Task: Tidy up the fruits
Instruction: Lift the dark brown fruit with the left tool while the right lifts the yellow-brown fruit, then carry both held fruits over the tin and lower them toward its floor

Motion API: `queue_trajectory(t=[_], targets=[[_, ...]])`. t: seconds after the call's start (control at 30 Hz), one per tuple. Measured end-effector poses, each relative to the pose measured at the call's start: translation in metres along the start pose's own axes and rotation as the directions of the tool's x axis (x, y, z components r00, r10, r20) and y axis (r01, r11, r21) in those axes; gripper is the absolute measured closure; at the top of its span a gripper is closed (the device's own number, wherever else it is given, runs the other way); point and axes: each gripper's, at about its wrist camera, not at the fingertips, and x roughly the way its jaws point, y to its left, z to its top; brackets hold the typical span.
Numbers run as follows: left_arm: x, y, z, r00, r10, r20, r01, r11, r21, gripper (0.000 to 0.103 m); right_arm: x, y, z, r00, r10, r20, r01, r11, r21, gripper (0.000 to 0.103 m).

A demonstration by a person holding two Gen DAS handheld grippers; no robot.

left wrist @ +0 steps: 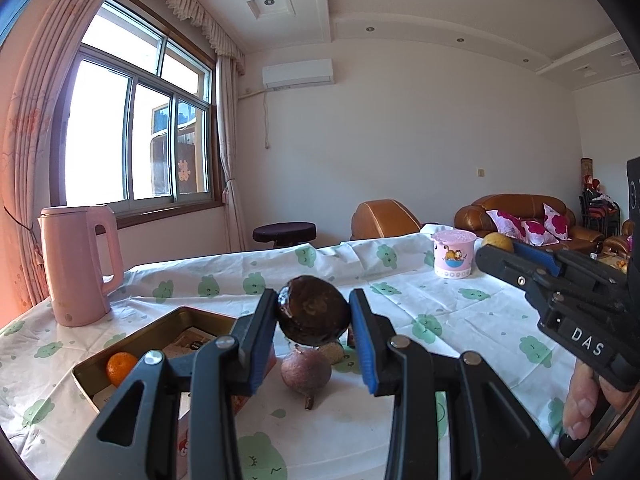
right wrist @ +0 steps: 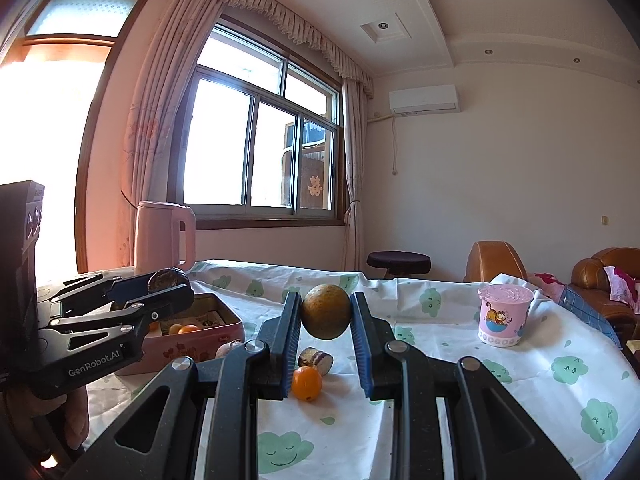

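My left gripper [left wrist: 314,314] is shut on a dark brown round fruit [left wrist: 314,310], held above the table beside an open tin box [left wrist: 160,332] that holds an orange [left wrist: 121,368]. It also shows in the right wrist view [right wrist: 170,286], over the tin [right wrist: 208,334]. My right gripper [right wrist: 326,316] is shut on a yellow-brown round fruit [right wrist: 326,316], held above the table. A purple-brown fruit [left wrist: 306,374] lies on the cloth below my left gripper. An orange [right wrist: 307,383] and a cut fruit piece [right wrist: 316,358] lie below my right gripper.
A pink kettle [left wrist: 80,264] stands at the table's far left corner. A pink lidded cup [right wrist: 504,312] stands at the far right. The table has a white cloth with green clouds [left wrist: 460,320]. Brown sofas and a stool stand behind the table.
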Motion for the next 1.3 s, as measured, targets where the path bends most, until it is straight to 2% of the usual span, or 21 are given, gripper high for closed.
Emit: queue_trajectory(t=[0.4,0.73,1.3], targets=[[0.003,0.014,0.0,1.0,0.02,-0.021,-0.02,1.0,-0.019,0.065,0.009,0.005,0.004,1.0,0.004,-0.029,-0.004,1.0,-0.011,0.077],[0.007,0.032,0.004,0.998,0.05,-0.046,-0.052,0.998,-0.03,0.065,0.028,0.019,0.013,0.998,0.052,-0.046,-0.053,0.998,-0.025,0.077],[0.028,0.1,0.0,0.98,0.136,-0.143,-0.149,0.985,-0.09,0.065,0.077,0.069,0.033,0.981,0.163,-0.102,-0.169,0.984,-0.062,0.077]])
